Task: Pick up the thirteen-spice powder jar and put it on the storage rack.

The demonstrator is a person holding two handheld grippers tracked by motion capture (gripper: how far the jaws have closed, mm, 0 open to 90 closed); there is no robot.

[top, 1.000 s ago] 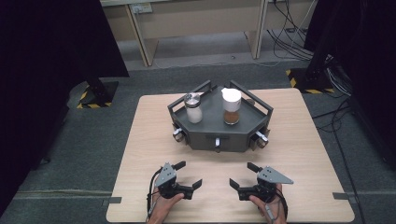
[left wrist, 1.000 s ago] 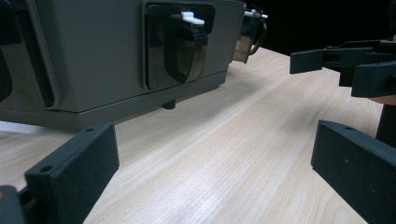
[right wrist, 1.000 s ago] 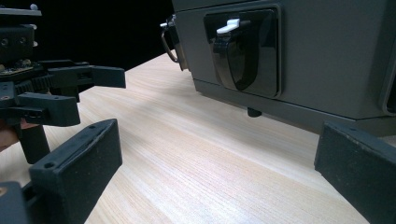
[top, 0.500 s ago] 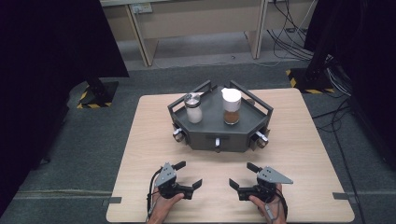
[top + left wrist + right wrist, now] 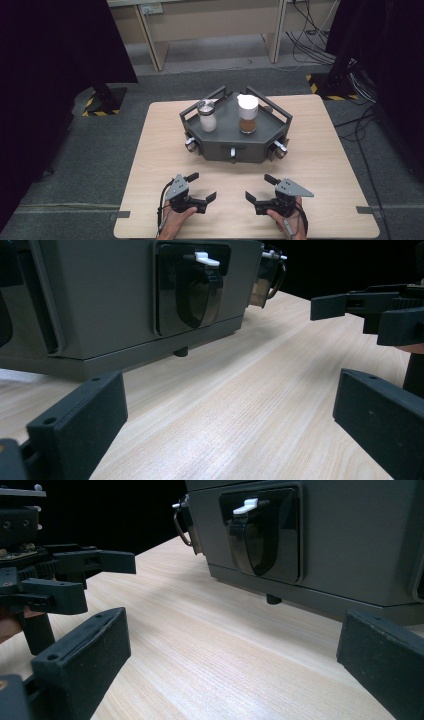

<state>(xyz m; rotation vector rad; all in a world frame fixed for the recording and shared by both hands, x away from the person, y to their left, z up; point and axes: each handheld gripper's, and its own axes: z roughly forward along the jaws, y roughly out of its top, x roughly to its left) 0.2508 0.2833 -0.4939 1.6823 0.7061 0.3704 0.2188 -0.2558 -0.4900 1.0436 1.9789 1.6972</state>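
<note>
A dark grey, many-sided stand (image 5: 235,142) sits at the middle of the wooden table (image 5: 150,165). On it are a jar of white stuff with a metal lid (image 5: 207,116) and a jar of brown stuff with a white lid (image 5: 247,114). Small taps with white levers (image 5: 232,151) stick out of its front faces. My left gripper (image 5: 202,186) and right gripper (image 5: 260,188) rest near the table's front edge, both open, empty and turned toward each other. The left gripper (image 5: 227,425) faces the stand (image 5: 100,300) and a tap (image 5: 200,290). The right gripper (image 5: 230,665) faces a tap (image 5: 260,530).
The other hand's gripper shows at the right of the left gripper view (image 5: 380,315) and at the left of the right gripper view (image 5: 50,575). Beyond the table are desk legs (image 5: 150,40), black curtains (image 5: 60,60), floor cables (image 5: 310,45) and striped bases (image 5: 100,107).
</note>
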